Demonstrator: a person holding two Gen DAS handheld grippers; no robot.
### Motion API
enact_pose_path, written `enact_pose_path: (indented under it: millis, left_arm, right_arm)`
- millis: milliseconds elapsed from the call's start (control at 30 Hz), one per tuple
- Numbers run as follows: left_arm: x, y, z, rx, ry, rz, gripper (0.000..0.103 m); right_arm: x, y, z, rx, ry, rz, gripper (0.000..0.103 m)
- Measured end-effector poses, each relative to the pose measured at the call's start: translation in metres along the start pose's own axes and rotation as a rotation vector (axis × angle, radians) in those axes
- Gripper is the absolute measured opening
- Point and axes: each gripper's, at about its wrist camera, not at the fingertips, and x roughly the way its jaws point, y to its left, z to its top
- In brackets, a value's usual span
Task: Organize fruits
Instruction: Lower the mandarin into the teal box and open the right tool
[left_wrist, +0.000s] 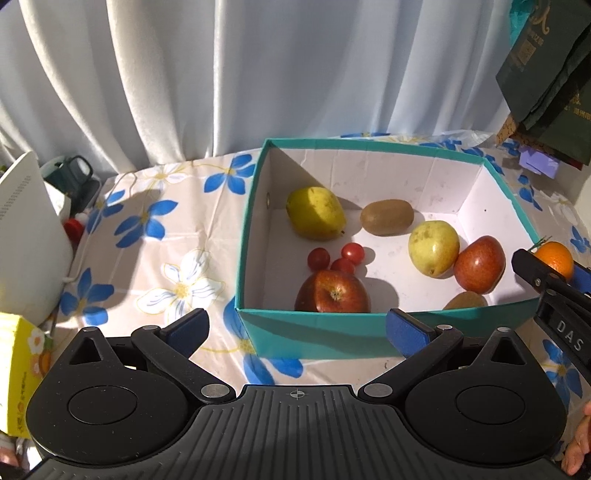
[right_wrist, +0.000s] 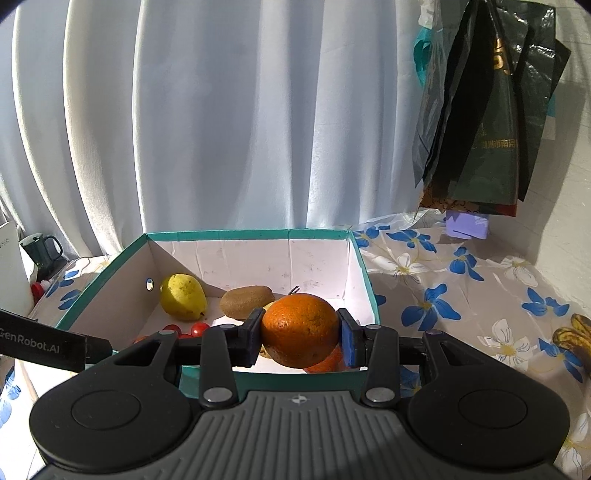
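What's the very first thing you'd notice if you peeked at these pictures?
The bright orange, squeezed between the pads of the right gripper just above the teal box. Next, the fruit inside that box: a yellow pear, a kiwi, three cherry tomatoes and a red apple. The left gripper is open and holds nothing.

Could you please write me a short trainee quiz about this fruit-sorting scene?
1. True or false: the left gripper is holding a fruit.
2. What does the right gripper hold? A) a pear B) an orange C) a kiwi
3. How many small tomatoes lie in the box?

Key:
1. False; it is open with nothing between its fingers.
2. B; both pads press on the orange.
3. Three.
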Motion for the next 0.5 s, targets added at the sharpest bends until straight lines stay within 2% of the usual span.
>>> enact_pose_path:
  millis: [500]
  left_arm:
    - [0.005, -0.001, 0.001, -0.006, 0.005, 0.022, 0.103]
  right_arm:
    - [0.047, 0.009, -0.006, -0.023, 0.111, 0.044, 0.040]
